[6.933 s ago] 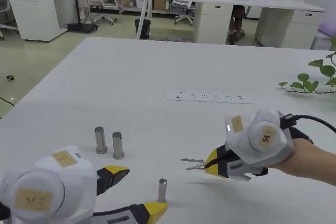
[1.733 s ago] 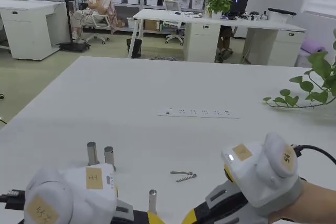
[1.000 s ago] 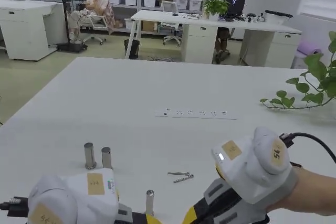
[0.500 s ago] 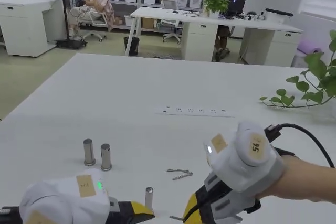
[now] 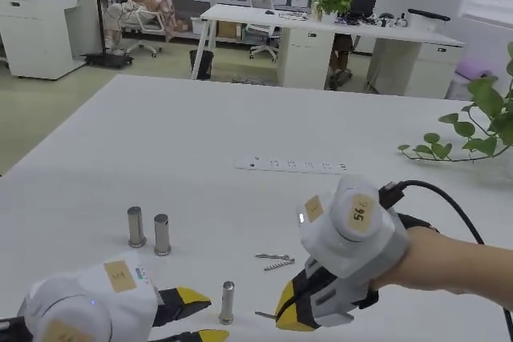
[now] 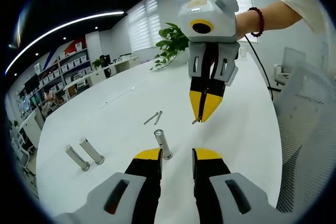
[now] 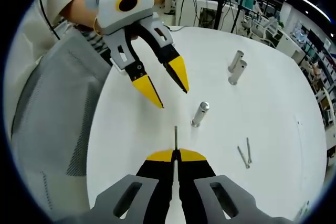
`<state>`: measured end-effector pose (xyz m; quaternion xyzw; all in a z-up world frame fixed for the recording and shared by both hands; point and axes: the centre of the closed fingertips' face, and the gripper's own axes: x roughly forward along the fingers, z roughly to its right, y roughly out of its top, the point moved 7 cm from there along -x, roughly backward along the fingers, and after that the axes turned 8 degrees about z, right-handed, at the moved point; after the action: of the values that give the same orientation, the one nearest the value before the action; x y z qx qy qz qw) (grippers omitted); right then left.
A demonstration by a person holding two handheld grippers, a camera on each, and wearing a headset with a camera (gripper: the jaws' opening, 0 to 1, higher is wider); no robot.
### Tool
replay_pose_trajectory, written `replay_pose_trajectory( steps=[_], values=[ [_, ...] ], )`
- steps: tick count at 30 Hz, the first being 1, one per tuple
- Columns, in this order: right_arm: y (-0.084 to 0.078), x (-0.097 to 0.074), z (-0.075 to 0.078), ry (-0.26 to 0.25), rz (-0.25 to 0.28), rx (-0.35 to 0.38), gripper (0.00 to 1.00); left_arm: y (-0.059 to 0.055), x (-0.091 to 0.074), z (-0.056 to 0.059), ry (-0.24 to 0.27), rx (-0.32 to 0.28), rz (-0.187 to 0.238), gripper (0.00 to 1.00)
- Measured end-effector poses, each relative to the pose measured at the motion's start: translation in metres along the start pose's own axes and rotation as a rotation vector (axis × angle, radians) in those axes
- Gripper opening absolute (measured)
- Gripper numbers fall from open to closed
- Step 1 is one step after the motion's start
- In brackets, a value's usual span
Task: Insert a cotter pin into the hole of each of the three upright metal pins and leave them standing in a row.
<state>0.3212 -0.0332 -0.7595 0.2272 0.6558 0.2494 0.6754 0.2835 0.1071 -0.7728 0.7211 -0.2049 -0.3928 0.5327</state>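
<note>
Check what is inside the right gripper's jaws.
A cotter pin is clamped in the right gripper; its thin end sticks out toward the lone pin. The rest is covered by the shut jaws.

Head cam looked forward and down from the near table (image 5: 240, 134) edge. Left gripper (image 6: 176, 155) cam sat low and close, facing right at the right gripper (image 6: 201, 115); right cam faced back left. All three shared the near pin (image 5: 228, 302) and cotter pin (image 7: 175, 135).
</note>
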Motion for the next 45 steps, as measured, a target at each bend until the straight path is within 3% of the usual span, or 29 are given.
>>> replay_pose_trajectory(
  steps=[8,19,31,45],
  values=[
    [0.001,0.006,0.009,-0.025,-0.029,0.042,0.03,-0.005,0.014,-0.011,0.051,-0.021,-0.016,0.21],
    [0.004,0.013,0.019,-0.042,-0.069,0.088,0.03,-0.014,0.031,-0.019,0.066,-0.053,-0.042,0.21],
    [0.007,0.018,0.028,-0.056,-0.088,0.104,0.03,-0.020,0.045,-0.019,0.053,-0.056,-0.047,0.15],
    [0.015,0.024,0.030,-0.049,-0.095,0.091,0.03,-0.024,0.047,-0.018,0.058,-0.129,-0.026,0.08]
  ],
)
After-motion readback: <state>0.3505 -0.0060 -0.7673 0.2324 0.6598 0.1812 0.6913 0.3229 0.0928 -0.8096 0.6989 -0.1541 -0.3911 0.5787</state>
